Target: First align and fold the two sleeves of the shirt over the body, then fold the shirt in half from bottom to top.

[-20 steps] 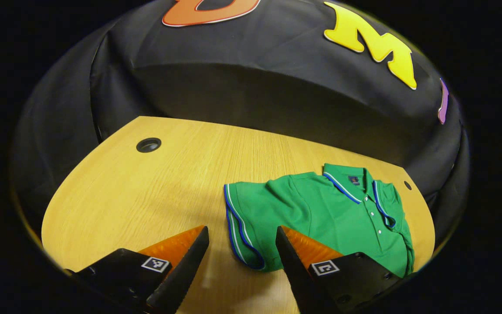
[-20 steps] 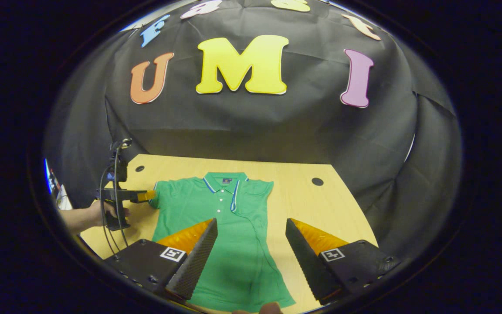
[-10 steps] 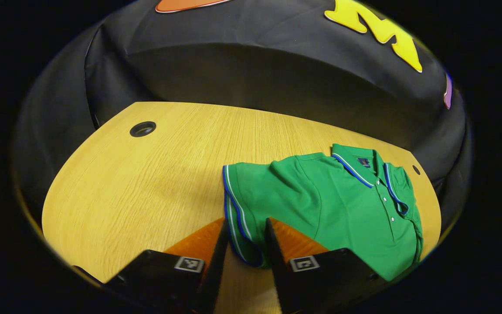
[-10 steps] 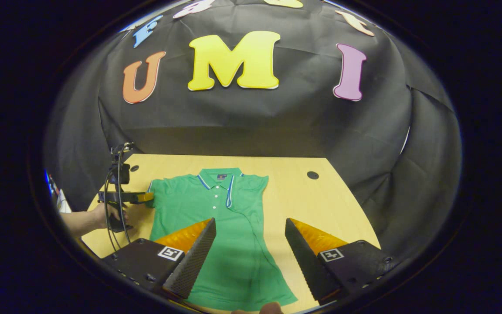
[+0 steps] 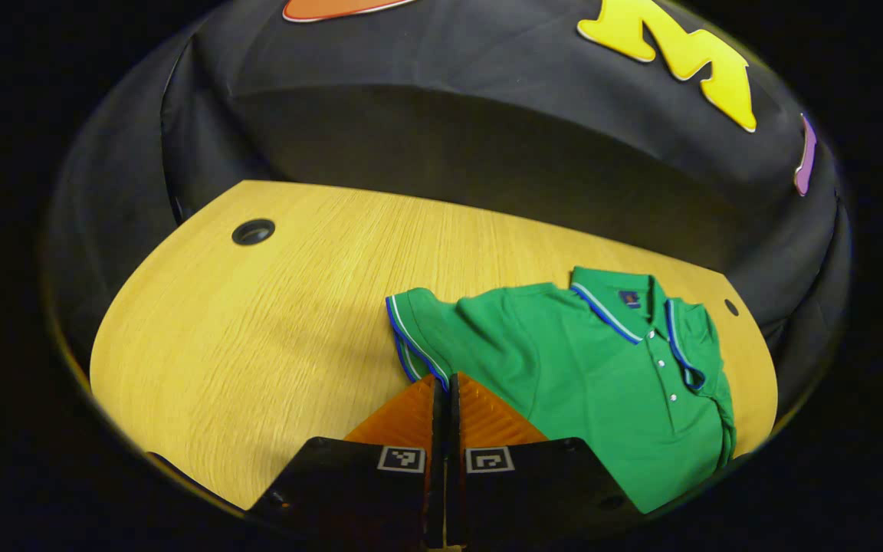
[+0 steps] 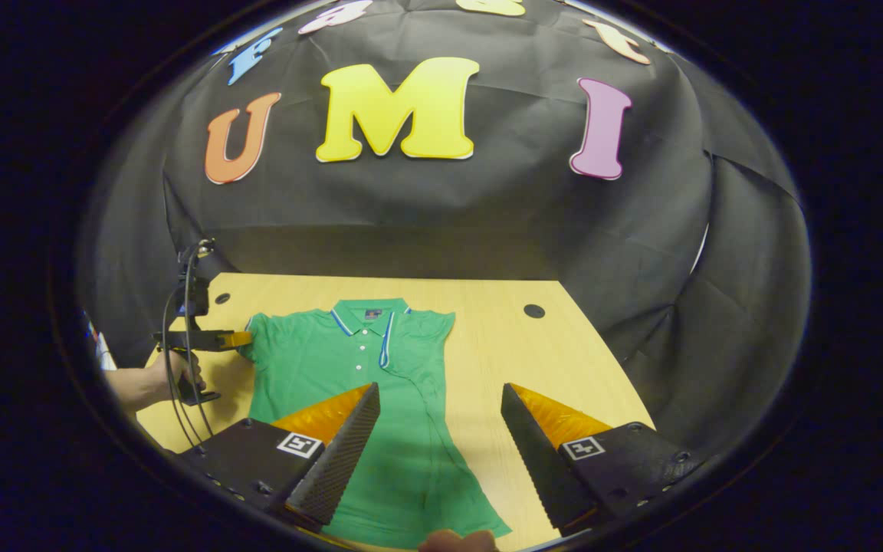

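Since the earlier frame my left gripper (image 5: 442,381) has closed fully on the sleeve (image 5: 411,333), at lower centre. I see the green shirt (image 6: 369,399) flat on the table (image 6: 556,368); my right gripper (image 6: 440,410) hangs wide open, holding nothing.

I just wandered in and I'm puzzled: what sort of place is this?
Probably a staged recording booth, not a home: black cloth wall, a bare wooden table bearing one green polo shirt, and a hand holding a cabled left gripper.

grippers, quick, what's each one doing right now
Left gripper: closed on the sleeve of the shirt.
Right gripper: open, holding nothing, above the shirt.
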